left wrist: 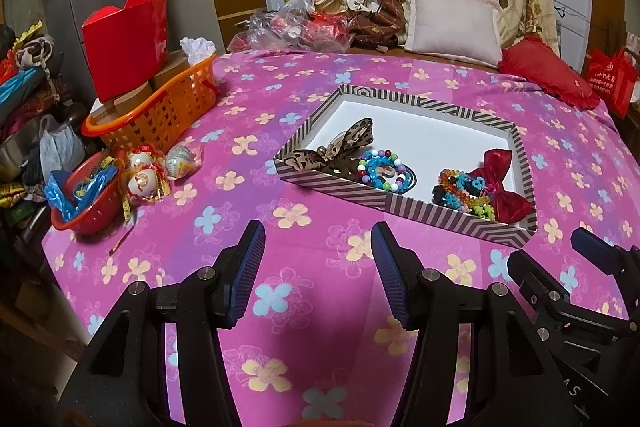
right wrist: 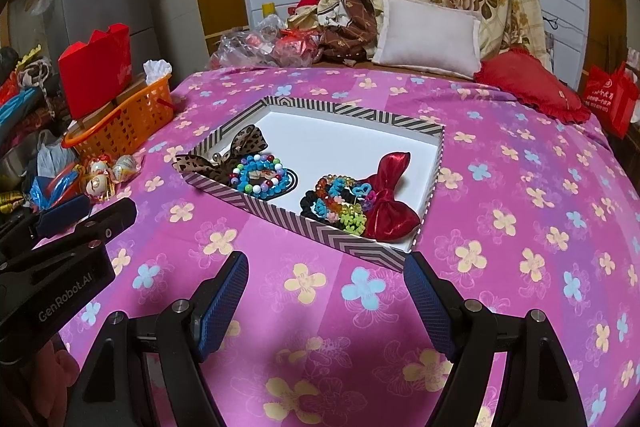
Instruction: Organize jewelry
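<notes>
A striped box (left wrist: 436, 219) (right wrist: 304, 227) with a white floor lies on the pink flowered bedspread. In it lie a leopard-print bow (left wrist: 340, 147) (right wrist: 236, 151), beaded bracelets (left wrist: 382, 171) (right wrist: 260, 175), a pile of coloured hair ties (left wrist: 464, 193) (right wrist: 338, 205) and a red satin bow (left wrist: 502, 187) (right wrist: 390, 195). My left gripper (left wrist: 318, 247) is open and empty, hovering over the bedspread in front of the box. My right gripper (right wrist: 326, 277) is open and empty, just before the box's near corner. Each gripper shows at the edge of the other's view.
An orange basket (left wrist: 160, 107) (right wrist: 124, 123) with a red carton stands at the left. A red bowl (left wrist: 86, 203) and wrapped round ornaments (left wrist: 148, 175) lie near it. Pillows (left wrist: 452, 23), a red cushion (right wrist: 528, 87) and plastic bags lie at the bed's far end.
</notes>
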`<state>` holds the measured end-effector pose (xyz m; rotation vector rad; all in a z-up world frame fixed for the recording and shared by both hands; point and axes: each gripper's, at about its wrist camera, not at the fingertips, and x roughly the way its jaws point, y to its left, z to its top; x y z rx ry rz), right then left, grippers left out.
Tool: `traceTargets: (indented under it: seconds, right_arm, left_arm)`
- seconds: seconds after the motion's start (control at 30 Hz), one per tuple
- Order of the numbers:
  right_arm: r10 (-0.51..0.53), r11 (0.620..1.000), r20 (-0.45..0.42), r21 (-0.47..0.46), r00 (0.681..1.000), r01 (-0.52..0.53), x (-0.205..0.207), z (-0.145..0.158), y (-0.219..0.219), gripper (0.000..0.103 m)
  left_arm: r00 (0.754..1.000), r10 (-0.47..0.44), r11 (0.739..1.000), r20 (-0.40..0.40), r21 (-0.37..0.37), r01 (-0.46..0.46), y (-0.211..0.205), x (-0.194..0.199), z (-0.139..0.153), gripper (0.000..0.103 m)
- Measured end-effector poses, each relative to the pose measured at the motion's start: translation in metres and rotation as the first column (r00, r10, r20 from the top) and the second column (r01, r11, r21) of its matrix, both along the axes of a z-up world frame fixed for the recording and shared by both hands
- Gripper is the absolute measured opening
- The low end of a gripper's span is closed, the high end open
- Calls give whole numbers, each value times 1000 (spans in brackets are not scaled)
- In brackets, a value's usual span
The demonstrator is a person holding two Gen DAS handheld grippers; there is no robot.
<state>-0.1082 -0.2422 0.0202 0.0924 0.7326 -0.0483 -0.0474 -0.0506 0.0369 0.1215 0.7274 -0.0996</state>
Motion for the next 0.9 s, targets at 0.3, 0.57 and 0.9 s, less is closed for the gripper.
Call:
traceTargets:
  seconds: [0.3,0.57,0.9]
  right_arm:
    - [1,1000,-2,0,1000,-1,0,-1,-1,78]
    - [-2,1000,-10,4,1000,2,0,-4,-2,78]
    - [-1,1000,-10,4,1000,2,1,-5,-1,78]
  left_arm:
    - [1000,1,1000,-5,-1,-1,-1,-1,-3,55]
    - [1000,0,1000,-6,1,0,-2,-1,-3,55]
    - [1000,5,1000,-5,1,-5,-1,-1,-5,55]
